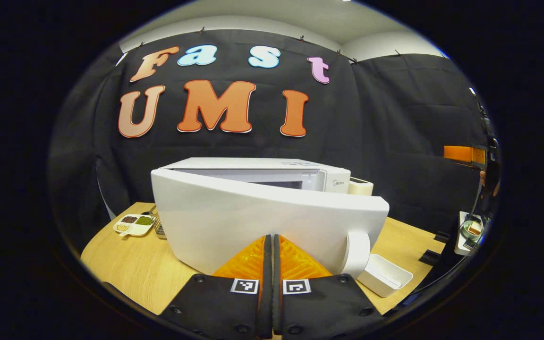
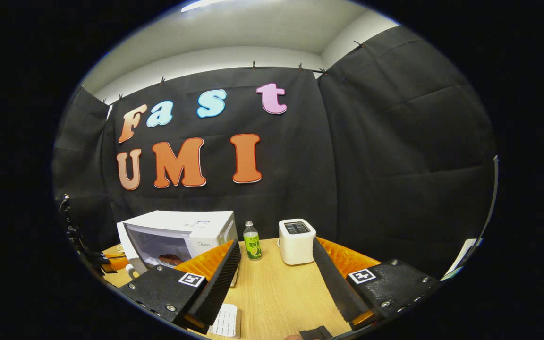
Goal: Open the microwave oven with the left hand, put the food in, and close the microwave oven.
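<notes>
Black cloth backs your wooden table point(image 2: 276, 293). At far left in the left gripper view sits a divided dish point(image 1: 133, 225) of seasonings. Next comes the microwave point(image 1: 258, 172), its door point(image 1: 262, 222) swung partly open towards you, with your left gripper point(image 1: 272, 245) pressed against the door face, fingers together on nothing. A white tray point(image 1: 384, 275) lies right of the door. In the right gripper view, the food point(image 2: 172, 259) rests inside the microwave, then a green bottle point(image 2: 252, 241), then a toaster point(image 2: 296, 241). Your right gripper point(image 2: 276, 264) hangs with fingers wide apart.
</notes>
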`<state>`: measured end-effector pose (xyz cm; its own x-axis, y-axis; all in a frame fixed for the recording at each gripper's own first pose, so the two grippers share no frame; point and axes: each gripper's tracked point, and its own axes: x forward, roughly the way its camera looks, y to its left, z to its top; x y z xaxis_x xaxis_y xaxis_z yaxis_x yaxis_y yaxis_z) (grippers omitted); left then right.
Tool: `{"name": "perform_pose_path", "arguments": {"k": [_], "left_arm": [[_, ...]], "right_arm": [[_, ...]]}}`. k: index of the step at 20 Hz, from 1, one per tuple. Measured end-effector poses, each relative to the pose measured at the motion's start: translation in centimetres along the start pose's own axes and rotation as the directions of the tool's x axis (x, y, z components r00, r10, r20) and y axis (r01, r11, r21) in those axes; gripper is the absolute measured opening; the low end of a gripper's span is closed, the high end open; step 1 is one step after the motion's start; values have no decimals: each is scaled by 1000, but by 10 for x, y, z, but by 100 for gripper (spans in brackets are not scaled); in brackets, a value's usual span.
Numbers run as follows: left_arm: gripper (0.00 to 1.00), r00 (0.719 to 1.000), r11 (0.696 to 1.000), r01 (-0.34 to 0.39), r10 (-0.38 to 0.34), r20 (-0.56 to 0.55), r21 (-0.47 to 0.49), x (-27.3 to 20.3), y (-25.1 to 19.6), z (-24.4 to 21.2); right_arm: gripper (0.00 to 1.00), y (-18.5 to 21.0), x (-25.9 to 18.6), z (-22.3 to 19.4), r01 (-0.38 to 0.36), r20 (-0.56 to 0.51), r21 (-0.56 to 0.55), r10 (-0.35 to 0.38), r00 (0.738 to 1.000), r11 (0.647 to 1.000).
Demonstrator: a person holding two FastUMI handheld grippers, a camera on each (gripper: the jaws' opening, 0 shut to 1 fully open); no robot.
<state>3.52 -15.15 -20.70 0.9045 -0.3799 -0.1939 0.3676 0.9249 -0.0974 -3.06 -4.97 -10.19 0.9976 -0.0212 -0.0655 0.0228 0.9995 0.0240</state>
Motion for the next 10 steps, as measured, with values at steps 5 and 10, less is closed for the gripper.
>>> {"name": "perform_pose_path", "arguments": {"k": [5,10], "left_arm": [[5,1000,1000,-5,5,4,29,39,-14,11],[5,999,999,-36,36,-4,15,74,-13,16]], "right_arm": [[95,-19,0,2,35,3,8,-35,999,999],[95,-32,1,-2,57,-12,16,-57,998,998]]}}
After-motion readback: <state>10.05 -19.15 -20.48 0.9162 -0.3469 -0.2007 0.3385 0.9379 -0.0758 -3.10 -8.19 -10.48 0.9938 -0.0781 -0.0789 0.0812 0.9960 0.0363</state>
